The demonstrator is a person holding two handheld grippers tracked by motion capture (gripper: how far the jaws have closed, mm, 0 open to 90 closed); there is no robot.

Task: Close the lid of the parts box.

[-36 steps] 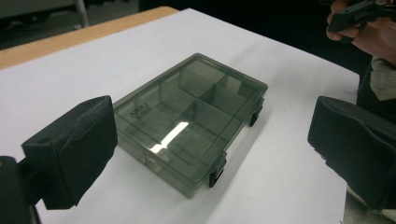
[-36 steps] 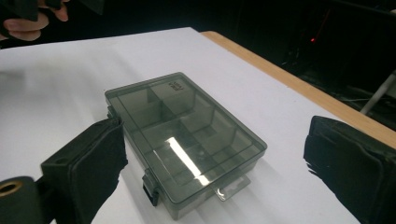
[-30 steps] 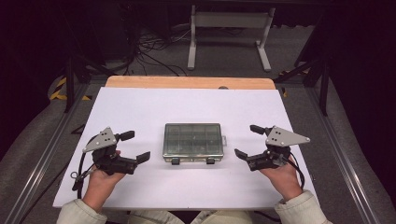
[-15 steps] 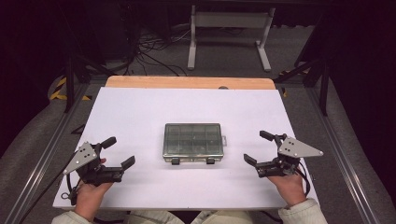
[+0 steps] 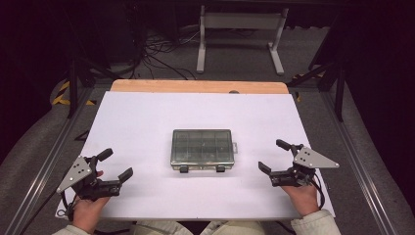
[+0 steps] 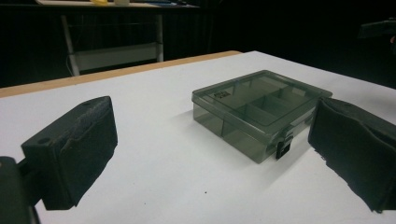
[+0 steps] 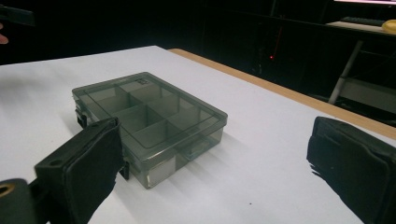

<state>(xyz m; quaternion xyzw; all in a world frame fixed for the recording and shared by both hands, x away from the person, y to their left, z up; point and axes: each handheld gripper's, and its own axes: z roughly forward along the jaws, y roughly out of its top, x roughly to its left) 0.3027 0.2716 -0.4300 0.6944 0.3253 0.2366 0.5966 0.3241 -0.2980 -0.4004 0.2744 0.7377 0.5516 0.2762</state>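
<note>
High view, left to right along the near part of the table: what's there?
left gripper, jaws open → compartment box, lid shut, two latches facing the person → right gripper, jaws open. All over the white table; neither gripper touches the box.

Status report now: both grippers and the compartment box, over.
Left gripper open, right gripper open, both off the box. Compartment box lid shut, mid-table between them. Nothing in the way.

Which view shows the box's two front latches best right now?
The high view: both black latches on the closed compartment box face the camera, unobstructed. The left gripper view shows one latch at the near corner. The right gripper view has them partly hidden behind a jaw.
</note>
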